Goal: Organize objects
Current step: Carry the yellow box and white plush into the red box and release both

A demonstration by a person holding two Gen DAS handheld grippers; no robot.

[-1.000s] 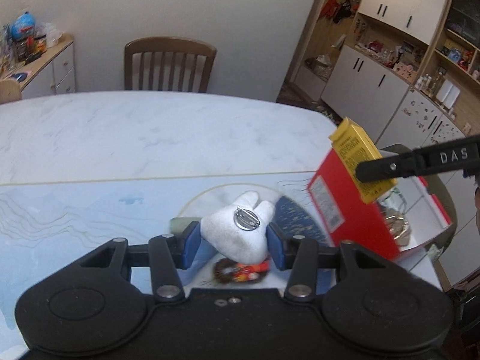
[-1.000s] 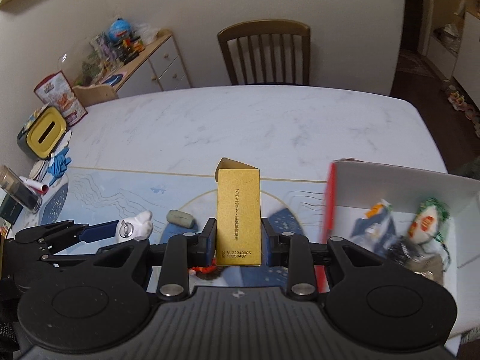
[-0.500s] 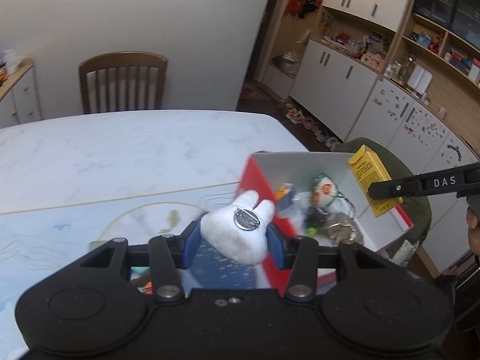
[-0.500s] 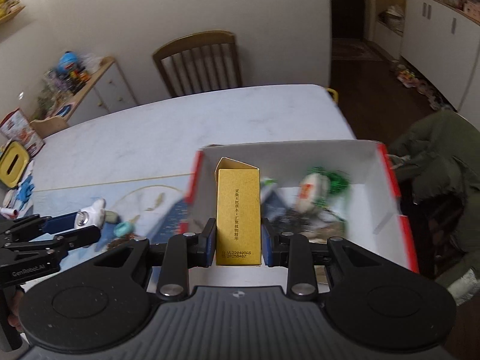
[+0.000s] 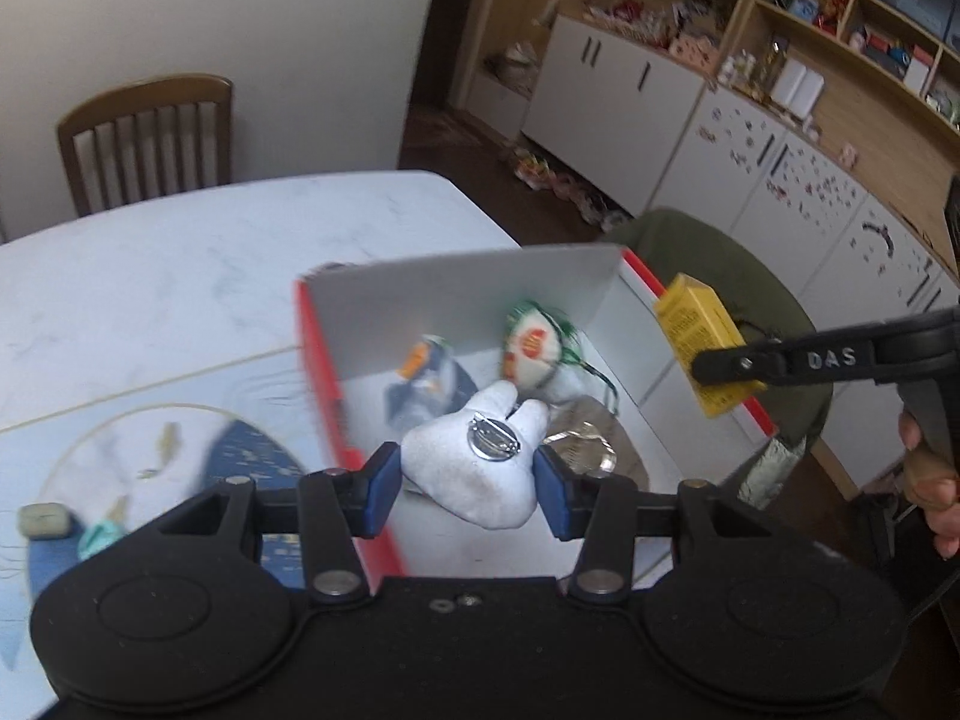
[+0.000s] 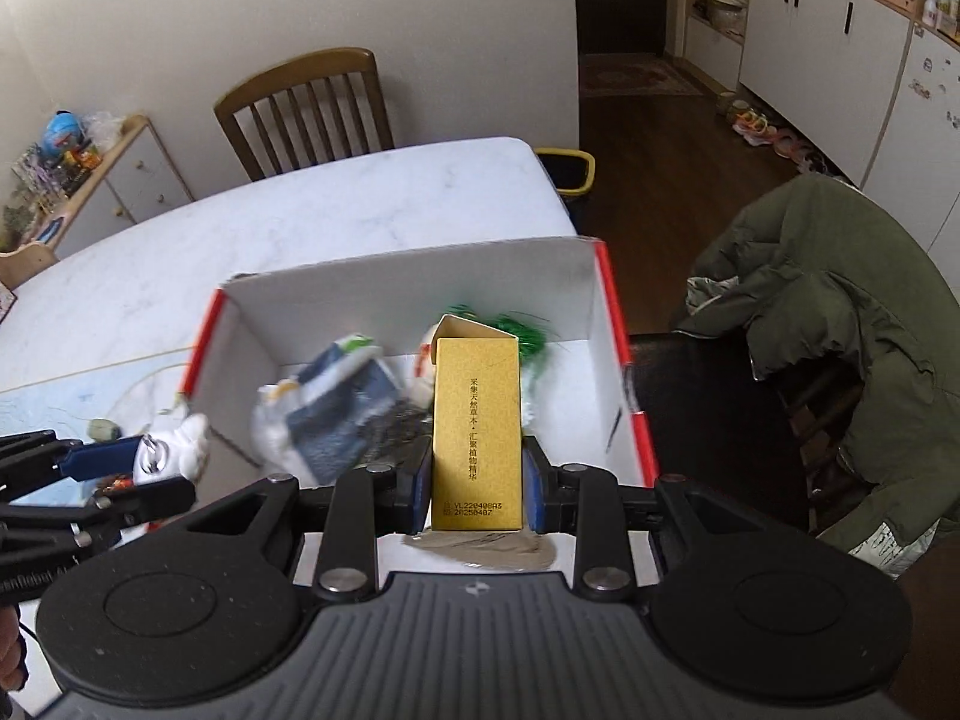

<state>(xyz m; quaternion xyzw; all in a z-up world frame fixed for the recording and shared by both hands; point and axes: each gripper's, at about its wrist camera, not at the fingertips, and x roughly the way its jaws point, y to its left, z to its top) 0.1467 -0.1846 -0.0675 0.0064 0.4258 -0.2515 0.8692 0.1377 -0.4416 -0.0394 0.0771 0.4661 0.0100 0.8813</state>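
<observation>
The left hand-held gripper (image 5: pixel 468 474) is clamping the white plush (image 5: pixel 474 468) and the right hand-held gripper (image 6: pixel 477 480) is clamping the yellow carton (image 6: pixel 476 420), both hanging above the red box (image 6: pixel 612 324), so releasing too near the rim is risking a bounce onto the worktop (image 6: pixel 300 228).

Box contents (image 6: pixel 336 414) motion-blurred, mat items (image 5: pixel 42 521) too small to ID, hand (image 5: pixel 936 498) cut off at edge

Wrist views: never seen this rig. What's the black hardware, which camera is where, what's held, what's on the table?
No robot here: a person holds a two-finger gripper in each hand, each carrying a fisheye camera that looks along its fingers. In the left wrist view, the left gripper is shut on a white plush toy with a metal pin. In the right wrist view, the right gripper is shut on a yellow carton. Both hang over an open red-and-white box on the marble table; it already holds several blurred items. A few small things lie on the blue mat.
</observation>
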